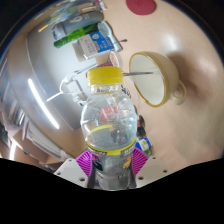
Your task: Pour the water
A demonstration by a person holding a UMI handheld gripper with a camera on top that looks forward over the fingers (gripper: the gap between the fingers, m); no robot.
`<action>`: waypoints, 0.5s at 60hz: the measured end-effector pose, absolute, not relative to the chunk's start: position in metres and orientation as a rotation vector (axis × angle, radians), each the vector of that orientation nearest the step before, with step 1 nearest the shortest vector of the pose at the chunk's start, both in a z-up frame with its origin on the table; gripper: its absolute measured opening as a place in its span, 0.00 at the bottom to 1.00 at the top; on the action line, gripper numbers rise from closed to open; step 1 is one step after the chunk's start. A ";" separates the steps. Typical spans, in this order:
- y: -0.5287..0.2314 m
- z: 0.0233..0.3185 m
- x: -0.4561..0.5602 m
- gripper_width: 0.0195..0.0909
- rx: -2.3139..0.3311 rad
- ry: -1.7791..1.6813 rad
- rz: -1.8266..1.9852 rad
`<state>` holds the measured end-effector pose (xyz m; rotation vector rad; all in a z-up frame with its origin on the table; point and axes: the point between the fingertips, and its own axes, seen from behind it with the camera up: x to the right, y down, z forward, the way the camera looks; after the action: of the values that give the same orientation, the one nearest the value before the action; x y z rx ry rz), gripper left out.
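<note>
My claw [115, 157] grips a capped water bottle [108, 125] upright between both pads. The tan bowl [155, 78] sits beyond it at one o'clock, on the table [195, 40].

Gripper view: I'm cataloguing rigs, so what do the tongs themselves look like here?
Only the tips of the tongs show. Each finger carries a magenta pad with a ribbed, ridged inner face; a second pad shows at the other side. No cables, markings, sleeve or hand are visible.
</note>
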<state>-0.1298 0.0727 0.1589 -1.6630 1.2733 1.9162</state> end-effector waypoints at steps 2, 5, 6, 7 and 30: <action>0.075 0.162 -0.127 0.39 -1.622 1.320 1.957; 0.077 0.168 -0.122 0.40 -1.561 1.382 2.012; 0.077 0.170 -0.120 0.40 -1.538 1.400 2.031; 0.080 0.172 -0.120 0.40 -1.515 1.419 2.048; 0.093 0.193 -0.101 0.40 -1.276 1.570 2.194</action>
<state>-0.1009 0.0926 0.1934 -1.2765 1.5703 2.1937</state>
